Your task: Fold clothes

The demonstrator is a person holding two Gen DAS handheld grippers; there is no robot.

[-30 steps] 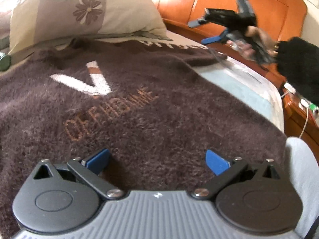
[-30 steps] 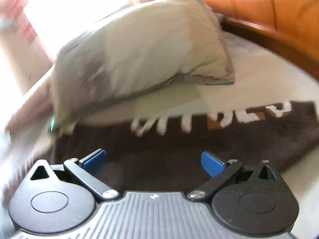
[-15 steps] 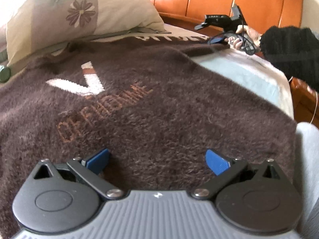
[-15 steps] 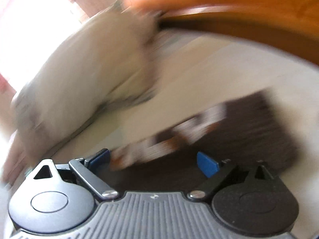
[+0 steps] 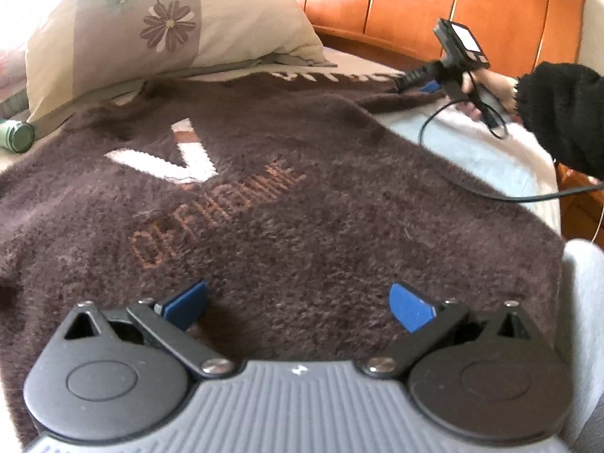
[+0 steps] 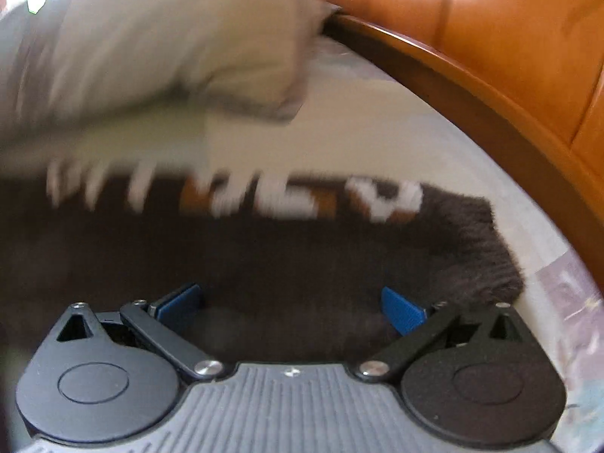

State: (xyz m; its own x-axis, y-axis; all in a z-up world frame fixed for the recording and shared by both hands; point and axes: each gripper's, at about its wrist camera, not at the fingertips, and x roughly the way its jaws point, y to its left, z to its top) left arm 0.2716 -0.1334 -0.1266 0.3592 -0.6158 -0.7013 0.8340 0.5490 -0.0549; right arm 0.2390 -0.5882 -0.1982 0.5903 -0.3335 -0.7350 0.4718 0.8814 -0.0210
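I am holding my left gripper (image 5: 298, 302) just above the near hem of the brown fuzzy sweater (image 5: 302, 204), its blue fingertips (image 5: 409, 307) spread wide and gripping nothing. The sweater is lying flat on the bed, front up, its long axis running straight away from this gripper: hem nearest me, neckline at the far end, pointing toward the floral pillow (image 5: 166, 26) and the orange wooden headboard (image 5: 453, 7) beyond it. The white V and orange lettering are sitting ahead and slightly left of the fingers.

Far ahead to the right, I am resting my right gripper (image 5: 419, 81) at the cuff end of the sleeve (image 6: 434, 234), which is stretching sideways along the top of the garment. Seen from the right wrist, that gripper (image 6: 290, 304) is also gaping open with nothing between its pads, hovering over the sleeve, whose white and orange pattern is running crosswise in front of it; the cuff is lying to its right. The view there is smeared, so I cannot tell whether the fingers are touching the fabric. A green bottle (image 5: 17, 136) is lying far left of my left gripper, beside the pillow.
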